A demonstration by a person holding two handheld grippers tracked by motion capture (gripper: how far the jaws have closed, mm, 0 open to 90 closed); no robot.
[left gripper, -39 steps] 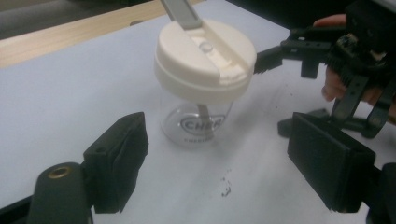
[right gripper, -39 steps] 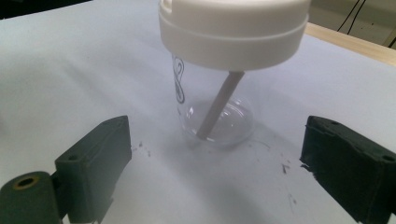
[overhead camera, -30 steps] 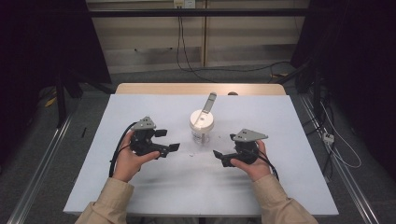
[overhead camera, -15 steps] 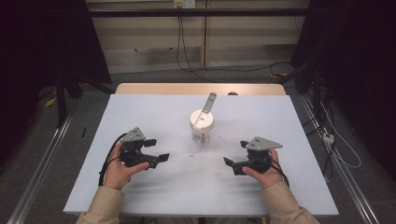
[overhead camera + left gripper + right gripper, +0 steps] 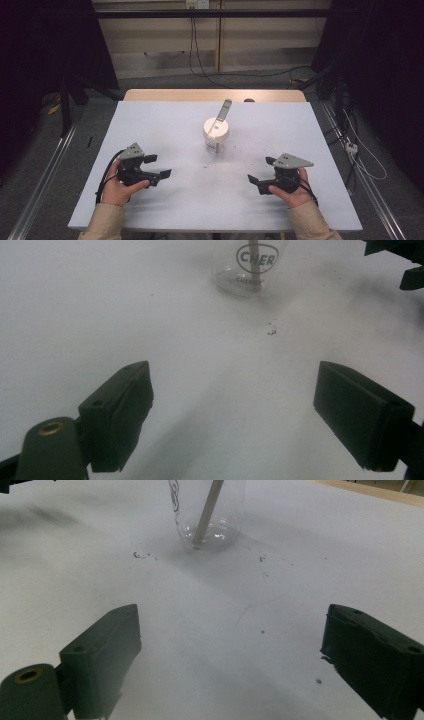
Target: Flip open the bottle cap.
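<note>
We worked in what looked like a lab recording booth: a white-covered bench (image 5: 165,125) stood between black curtains (image 5: 390,75), with metal floor rails (image 5: 45,170), loose cables (image 5: 200,55) and a wall socket (image 5: 196,4) behind it.

Lone jar (image 5: 216,135) amid bare tabletop (image 5: 210,195)
</note>
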